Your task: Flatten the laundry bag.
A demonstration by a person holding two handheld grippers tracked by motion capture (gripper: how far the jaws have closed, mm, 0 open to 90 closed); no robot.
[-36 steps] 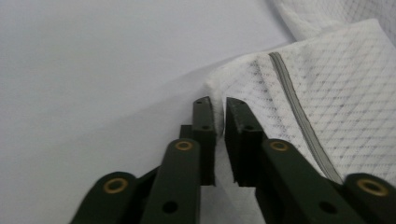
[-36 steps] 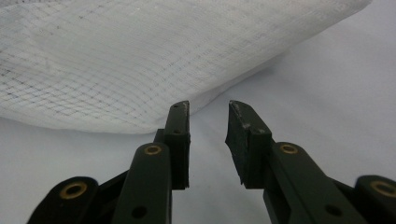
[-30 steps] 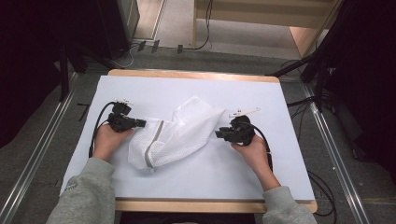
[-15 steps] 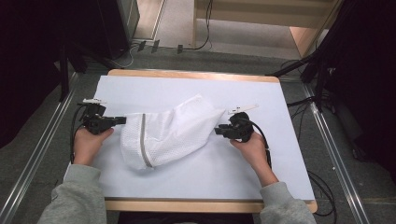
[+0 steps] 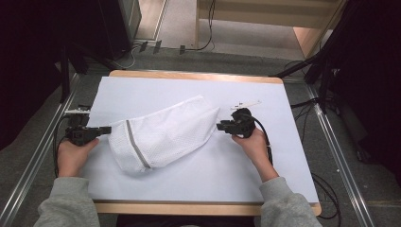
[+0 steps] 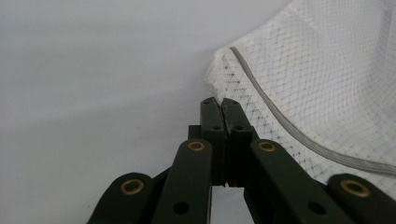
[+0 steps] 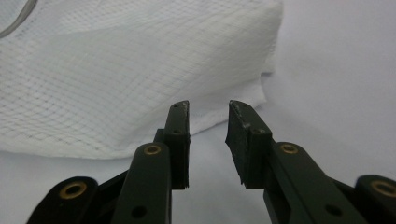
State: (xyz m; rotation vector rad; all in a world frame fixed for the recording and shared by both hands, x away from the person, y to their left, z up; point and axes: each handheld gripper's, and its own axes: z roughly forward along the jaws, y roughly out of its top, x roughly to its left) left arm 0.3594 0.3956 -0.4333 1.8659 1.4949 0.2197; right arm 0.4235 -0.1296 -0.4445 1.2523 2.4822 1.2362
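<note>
Both tongs are seen at a white mesh bag (image 5: pixel 163 135), which lies across the middle of a white sheet (image 5: pixel 203 175). Left gripper (image 5: pixel 105 129) is clenched at the bag's zipped end, jaws pressed together at the mesh edge; whether fabric is pinched cannot be told. Right gripper (image 5: pixel 220 126) is held with jaws parted just beside the bag's opposite corner, nothing gripped. A grey zip (image 5: pixel 137 149) is shown running across the bag near its left end.
</note>
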